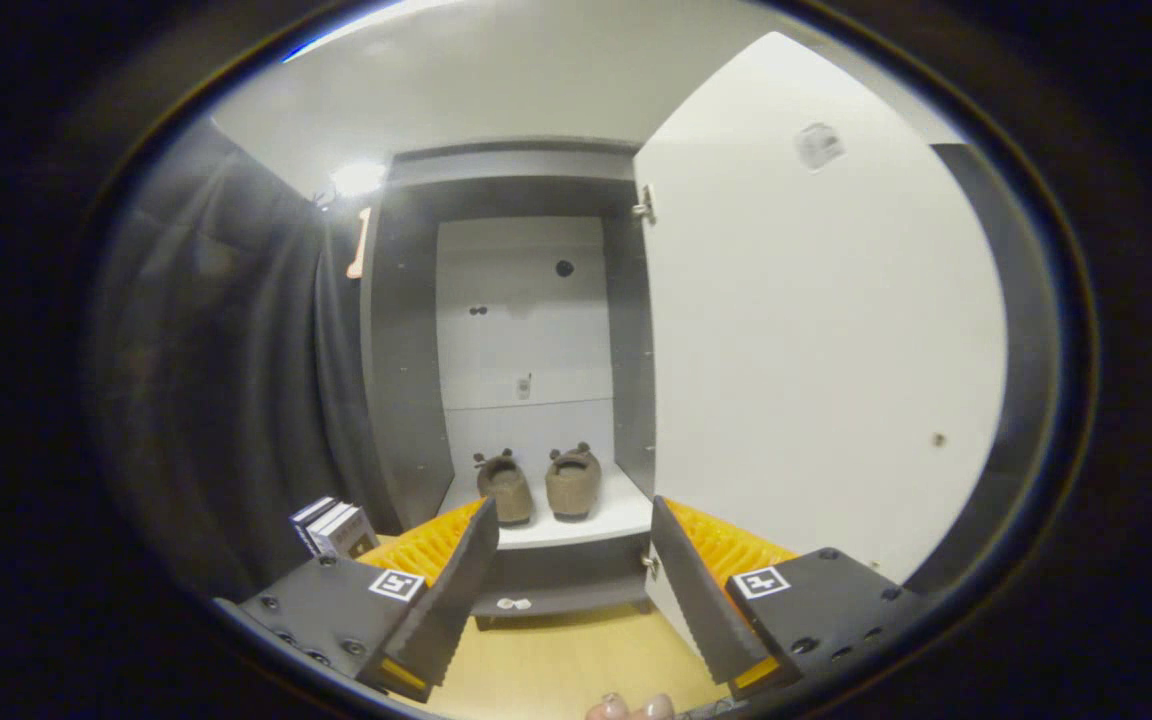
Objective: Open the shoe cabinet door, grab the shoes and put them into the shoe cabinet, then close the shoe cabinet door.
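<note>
Gripper spread wide, holding nothing, fingers apart over the light wooden floor. Tall grey shoe cabinet with white back panel straight ahead, beyond the fingers. Its white flat door swung open, just beside the right finger. Pair of brown fuzzy slippers side by side on the cabinet's white bottom shelf, toes facing out. Small stack of boxes on floor near left finger. Dark curtain to the cabinet's left.

Bright ceiling lamp glares; fisheye edges bend and darken.
</note>
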### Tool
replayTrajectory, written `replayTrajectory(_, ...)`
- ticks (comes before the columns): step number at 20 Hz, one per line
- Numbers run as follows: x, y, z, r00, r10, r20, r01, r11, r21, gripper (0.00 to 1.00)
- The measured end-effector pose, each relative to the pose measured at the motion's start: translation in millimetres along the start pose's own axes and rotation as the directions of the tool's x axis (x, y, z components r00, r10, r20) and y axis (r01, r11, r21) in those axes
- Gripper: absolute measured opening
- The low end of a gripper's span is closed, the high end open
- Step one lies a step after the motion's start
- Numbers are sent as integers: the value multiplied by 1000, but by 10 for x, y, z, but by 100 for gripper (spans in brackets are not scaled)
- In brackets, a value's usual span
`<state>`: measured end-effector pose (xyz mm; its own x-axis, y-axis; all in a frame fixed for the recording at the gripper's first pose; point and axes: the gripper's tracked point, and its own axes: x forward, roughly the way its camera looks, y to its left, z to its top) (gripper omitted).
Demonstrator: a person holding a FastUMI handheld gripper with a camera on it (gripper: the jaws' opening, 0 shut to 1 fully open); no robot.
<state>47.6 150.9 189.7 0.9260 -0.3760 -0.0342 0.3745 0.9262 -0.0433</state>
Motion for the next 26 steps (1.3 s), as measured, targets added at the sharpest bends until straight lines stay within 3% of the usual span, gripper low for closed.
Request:
replayTrajectory(6, -875, -946, 271, 989, -131, 70, 130, 991, 12, 96)
replayTrajectory(12, -1003, -2283, 456, 969, -230, 94, 232, 972, -21, 95)
replayTrajectory(17, -422, -2904, 561, 976, -191, 103, 195, 980, -27, 95)
replayTrajectory(26, 726, -2895, 443, 999, -7, 53, 8, 1000, -19, 95)
